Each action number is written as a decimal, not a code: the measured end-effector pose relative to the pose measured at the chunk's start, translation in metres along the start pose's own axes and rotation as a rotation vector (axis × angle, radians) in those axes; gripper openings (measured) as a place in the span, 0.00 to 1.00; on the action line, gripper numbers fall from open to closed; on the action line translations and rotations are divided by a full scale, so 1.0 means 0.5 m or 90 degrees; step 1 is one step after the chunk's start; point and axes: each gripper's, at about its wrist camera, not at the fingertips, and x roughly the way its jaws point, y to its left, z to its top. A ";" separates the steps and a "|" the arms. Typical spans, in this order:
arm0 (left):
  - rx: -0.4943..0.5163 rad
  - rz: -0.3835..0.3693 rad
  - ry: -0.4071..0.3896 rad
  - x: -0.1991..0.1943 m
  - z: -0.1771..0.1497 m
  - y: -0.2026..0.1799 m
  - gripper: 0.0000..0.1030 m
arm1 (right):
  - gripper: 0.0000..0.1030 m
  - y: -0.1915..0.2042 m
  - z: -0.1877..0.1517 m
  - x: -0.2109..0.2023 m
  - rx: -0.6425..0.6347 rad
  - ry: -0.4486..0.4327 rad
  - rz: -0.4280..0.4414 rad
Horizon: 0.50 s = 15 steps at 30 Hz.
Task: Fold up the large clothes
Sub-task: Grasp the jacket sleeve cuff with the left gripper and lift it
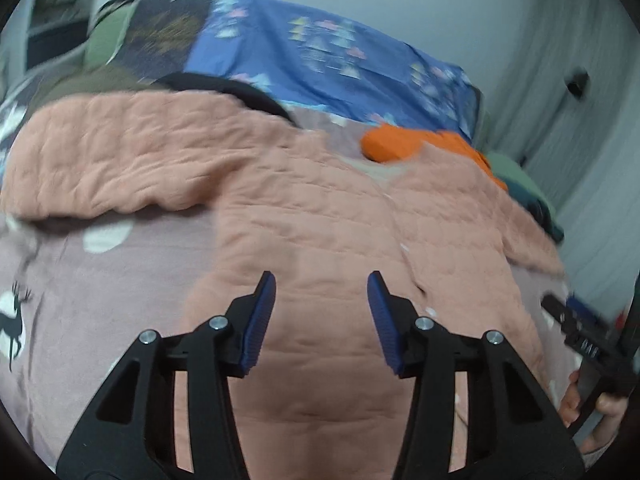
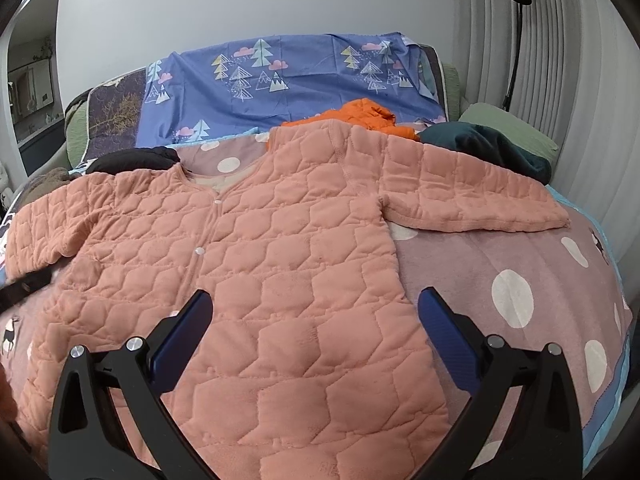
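Peach quilted jacket lies flat, front snapped, sleeves spread toward nine and three o'clock on the spotted blanket. Left gripper and right gripper hover parted, seemingly holding nothing.

Pink jacket flat on bed blanket

Blue tree-print sheet, floor lamp

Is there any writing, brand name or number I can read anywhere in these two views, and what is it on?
No text reads clearly.
Pale marks on the right gripper's black body: too blurred to read.
Faint embossed marks near the hem of the pink quilted jacket: too faint to read.
The bedding shows only pictures: trees, clouds, deer, dots.
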 end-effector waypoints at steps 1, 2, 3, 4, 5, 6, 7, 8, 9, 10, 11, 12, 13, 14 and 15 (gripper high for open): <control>-0.030 0.010 -0.009 -0.005 0.008 0.039 0.47 | 0.99 -0.001 -0.001 0.006 0.001 0.005 -0.003; -0.054 0.026 -0.019 -0.010 0.016 0.076 0.47 | 0.99 -0.003 -0.001 0.011 0.002 0.009 -0.003; -0.082 0.051 -0.035 -0.015 0.025 0.127 0.47 | 0.99 -0.005 -0.001 0.016 0.002 0.014 -0.003; -0.112 0.067 -0.044 -0.018 0.032 0.172 0.48 | 0.99 -0.005 -0.001 0.020 0.001 0.017 -0.003; -0.141 0.072 -0.048 -0.019 0.036 0.207 0.49 | 0.99 -0.005 0.000 0.023 -0.001 0.019 -0.004; -0.202 0.070 -0.056 -0.021 0.038 0.267 0.53 | 0.99 -0.003 0.000 0.026 -0.005 0.021 -0.005; -0.260 0.062 -0.068 -0.024 0.037 0.320 0.57 | 0.99 -0.002 0.000 0.028 -0.008 0.022 -0.006; -0.318 0.057 -0.091 -0.030 0.034 0.372 0.59 | 0.99 0.001 0.000 0.031 -0.014 0.025 -0.008; -0.349 0.059 -0.111 -0.034 0.032 0.403 0.63 | 0.99 0.004 0.000 0.035 -0.020 0.028 -0.012; -0.381 0.060 -0.137 -0.040 0.032 0.438 0.66 | 0.99 0.005 0.001 0.038 -0.024 0.030 -0.017; -0.408 0.053 -0.160 -0.042 0.035 0.478 0.68 | 0.99 0.006 0.002 0.041 -0.027 0.032 -0.021; -0.424 0.048 -0.168 -0.040 0.039 0.504 0.73 | 0.99 0.007 0.003 0.046 -0.029 0.036 -0.026; -0.444 0.044 -0.175 -0.038 0.043 0.531 0.75 | 0.99 0.007 0.004 0.048 -0.029 0.038 -0.029; -0.464 0.039 -0.184 -0.034 0.045 0.553 0.75 | 0.99 0.006 0.005 0.052 -0.027 0.040 -0.031; -0.490 0.030 -0.193 -0.030 0.051 0.581 0.75 | 0.99 0.006 0.005 0.054 -0.026 0.042 -0.033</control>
